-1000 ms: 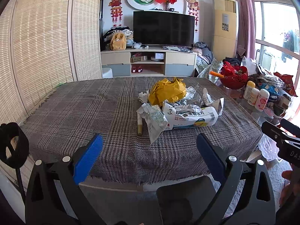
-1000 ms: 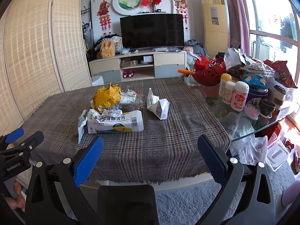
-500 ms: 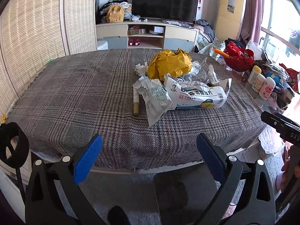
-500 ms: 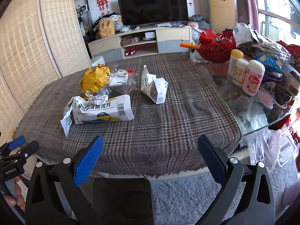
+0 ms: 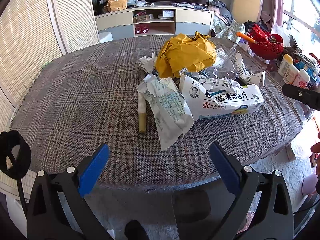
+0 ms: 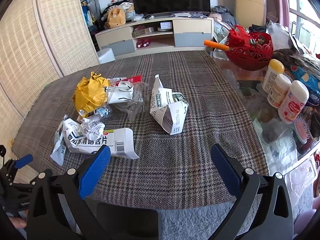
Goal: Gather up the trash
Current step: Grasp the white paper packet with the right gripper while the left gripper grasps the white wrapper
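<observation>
A heap of trash lies on the plaid tablecloth (image 5: 80,100): crumpled yellow paper (image 5: 186,56), a white medicine box with blue print (image 5: 226,102), a torn white packet (image 5: 170,108), a small paper roll (image 5: 142,114) and a tissue wad (image 5: 147,63). In the right wrist view the yellow paper (image 6: 90,94), the white box (image 6: 100,142) and a folded carton (image 6: 170,110) lie apart from each other. My left gripper (image 5: 160,168) is open and empty over the table's near edge. My right gripper (image 6: 160,168) is open and empty, near the white box.
A red basket (image 6: 250,50), several bottles (image 6: 292,102) and a hairbrush (image 6: 302,126) crowd the glass table end at the right. A TV cabinet (image 5: 154,24) stands behind. Woven screens (image 5: 26,40) line the left. A grey rug (image 6: 200,220) lies below the table edge.
Both grippers have moved forward and tilted down toward the table, so the trash looms larger. Both stay open and nothing has been taken.
</observation>
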